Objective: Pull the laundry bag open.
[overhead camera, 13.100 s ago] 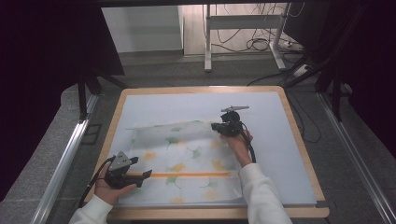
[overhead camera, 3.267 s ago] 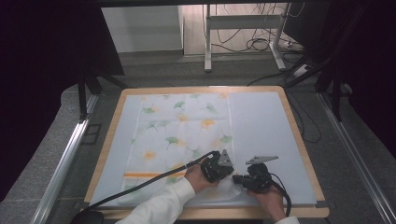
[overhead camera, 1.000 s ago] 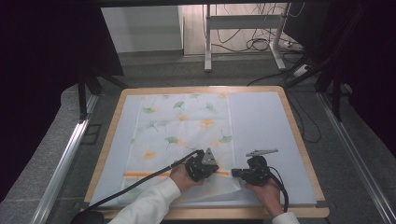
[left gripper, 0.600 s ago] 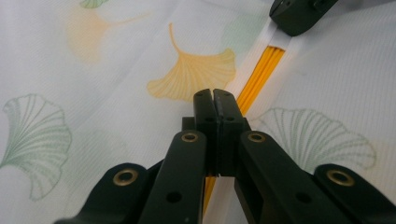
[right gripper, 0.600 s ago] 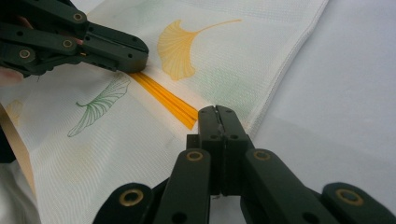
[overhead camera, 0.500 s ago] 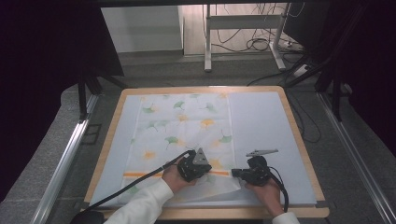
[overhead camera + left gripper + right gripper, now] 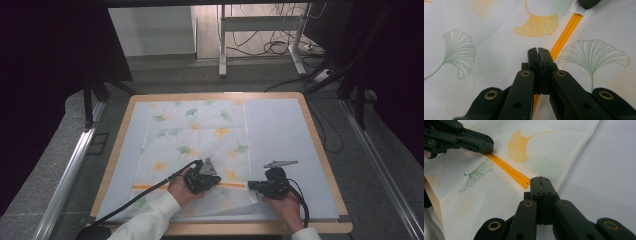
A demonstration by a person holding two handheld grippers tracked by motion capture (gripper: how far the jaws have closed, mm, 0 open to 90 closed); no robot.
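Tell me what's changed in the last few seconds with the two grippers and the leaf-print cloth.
The left gripper, jaws shut, slid left along the orange stripe of the white ginkgo-leaf cloth. The right gripper stayed shut at the cloth's near right edge, and the cloth stayed spread.

left gripper (image 7: 218, 181) closed, right gripper (image 7: 250, 185) closed

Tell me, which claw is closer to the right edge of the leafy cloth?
Right. The right claw sits at the cloth's right edge; the left claw rests farther in, on the orange stripe.
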